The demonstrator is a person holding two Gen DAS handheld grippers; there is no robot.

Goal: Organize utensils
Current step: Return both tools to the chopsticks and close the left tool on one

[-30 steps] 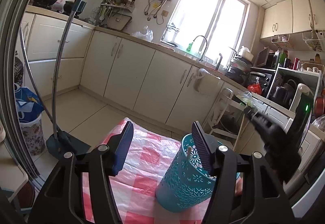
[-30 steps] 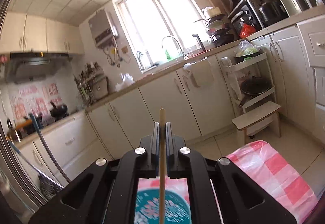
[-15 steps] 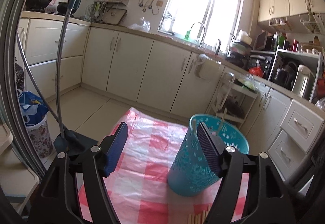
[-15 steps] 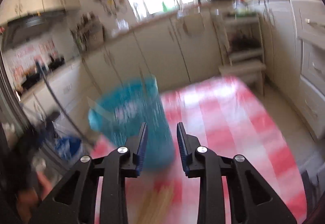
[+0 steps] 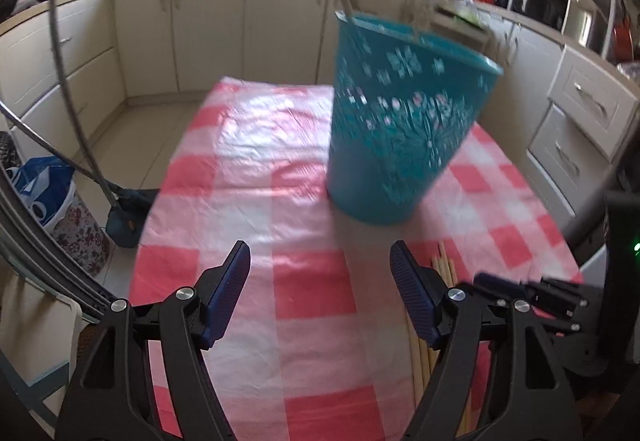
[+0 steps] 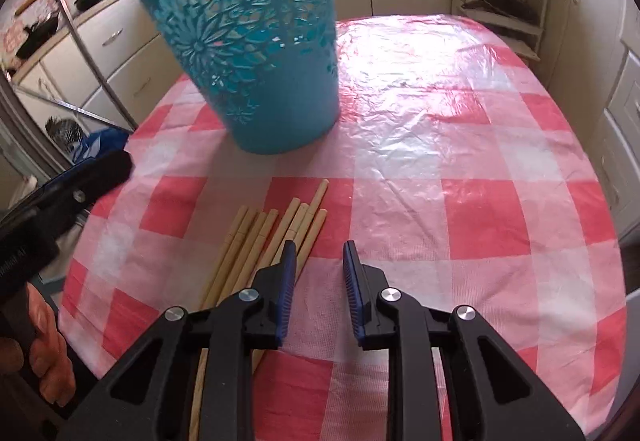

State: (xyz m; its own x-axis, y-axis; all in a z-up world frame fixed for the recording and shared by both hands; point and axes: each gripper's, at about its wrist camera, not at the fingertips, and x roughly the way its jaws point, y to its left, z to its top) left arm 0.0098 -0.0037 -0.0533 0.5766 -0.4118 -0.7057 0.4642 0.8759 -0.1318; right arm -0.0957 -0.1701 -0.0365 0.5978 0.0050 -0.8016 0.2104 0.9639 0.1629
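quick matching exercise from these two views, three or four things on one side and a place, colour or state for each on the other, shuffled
Things:
1. basket
2. chopsticks
3. tablecloth
4. left tongs

Descriptions:
A. pink and white check
B. open, nothing between
C. teal, standing upright
D. pale wood, lying flat in a bunch

Pairs: 1-C, 2-D, 3-A, 4-B

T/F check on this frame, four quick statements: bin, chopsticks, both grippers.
1. The teal bin stands upright on the checked cloth. True.
2. The chopsticks are all inside the bin. False: a bundle lies on the cloth.
3. The right gripper holds a chopstick. False: its jaws are closing with nothing between them.
4. The left gripper is open and empty. True.
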